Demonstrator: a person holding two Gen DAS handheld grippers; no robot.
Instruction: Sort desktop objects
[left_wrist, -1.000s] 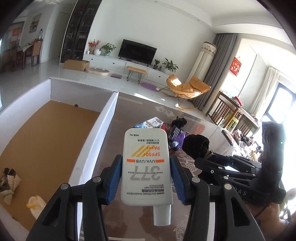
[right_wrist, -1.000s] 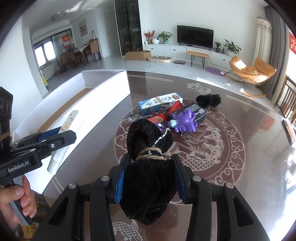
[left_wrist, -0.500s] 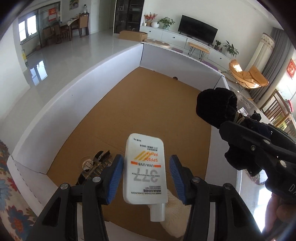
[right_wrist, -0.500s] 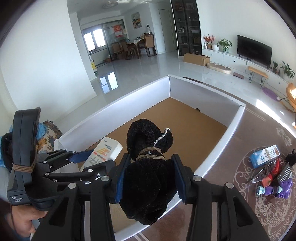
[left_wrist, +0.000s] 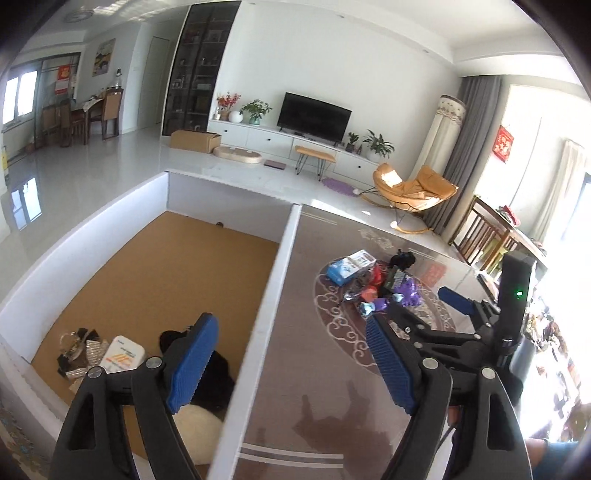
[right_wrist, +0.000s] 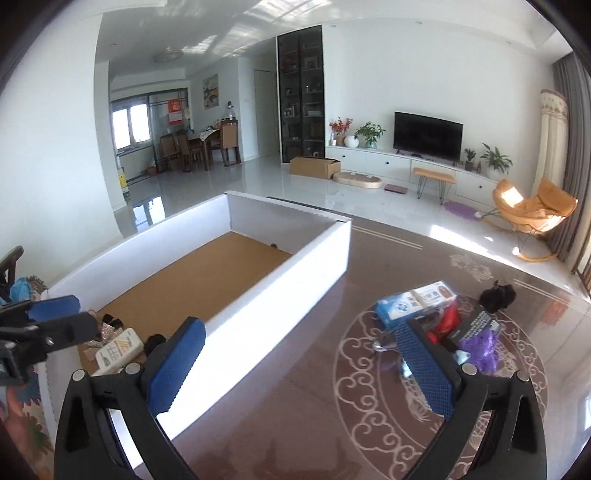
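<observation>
Room: bright living room; TV, white cabinets, orange lounge chair at the back of both views.
Table (left_wrist: 369, 413): dark glossy top with white scroll pattern; carries box and pile.
Box (left_wrist: 280, 258): large white-walled sorting box with brown floor, at left of both views, standing on the table.
Sorted so far: sunscreen tube (left_wrist: 123, 356) flat on box floor at the near end; black plush item (left_wrist: 214, 373) just beside it; cream fluffy item (left_wrist: 195, 424) nearer the camera; silver-and-black ribbon bits (left_wrist: 79, 352) at the tube's far side.
Still unsorted: pile (right_wrist: 443, 325) on the table's round pattern, well apart from the box — blue-white carton (right_wrist: 413, 301), red piece, dark packet, purple toy (right_wrist: 480, 349), black fuzzy object (right_wrist: 496, 295) at the far edge.
Progress, judged: early to middle; a handful in, at least five or six left out.
Left claw (left_wrist: 291, 362): jaws just opened, nothing between them; released, straddling the box's right wall.
Right claw (right_wrist: 299, 365): jaws just opened, spread wide, empty; over the table between box and pile.
Left wrist view only: cream fluffy item and most of the black plush; right claw's green status light.
Right wrist view only: box's outer long wall, clearer spread of the pile, left claw (right_wrist: 55, 314) from the side, over the box's near end.
</observation>
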